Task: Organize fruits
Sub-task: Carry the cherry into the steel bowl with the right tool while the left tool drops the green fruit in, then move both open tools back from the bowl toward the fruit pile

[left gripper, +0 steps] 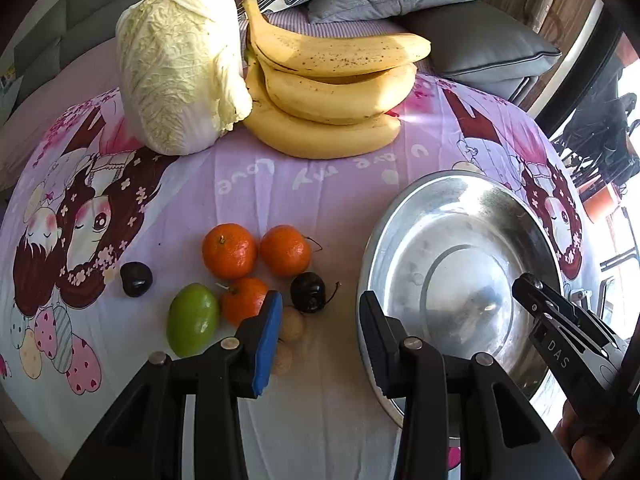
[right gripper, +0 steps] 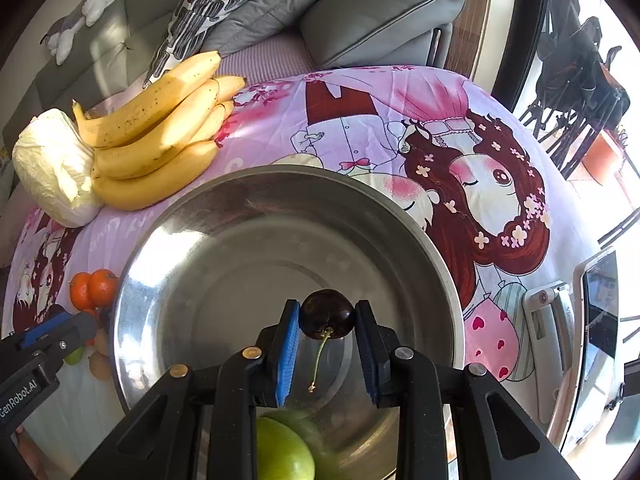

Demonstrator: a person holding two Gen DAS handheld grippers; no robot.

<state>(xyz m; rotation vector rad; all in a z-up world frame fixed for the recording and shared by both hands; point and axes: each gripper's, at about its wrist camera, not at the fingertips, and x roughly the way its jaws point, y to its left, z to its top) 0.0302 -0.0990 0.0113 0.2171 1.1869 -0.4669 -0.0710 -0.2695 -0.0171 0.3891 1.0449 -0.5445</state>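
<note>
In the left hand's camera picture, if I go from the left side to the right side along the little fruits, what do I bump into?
Dark cherry → green fruit → tangerines → stemmed cherry → metal bowl → right gripper.

Cartoon-print cloth (left gripper: 320,200) under bananas (left gripper: 332,92), cabbage (left gripper: 180,68), tangerines (left gripper: 256,264) (three), steel basin (left gripper: 460,272).
</note>
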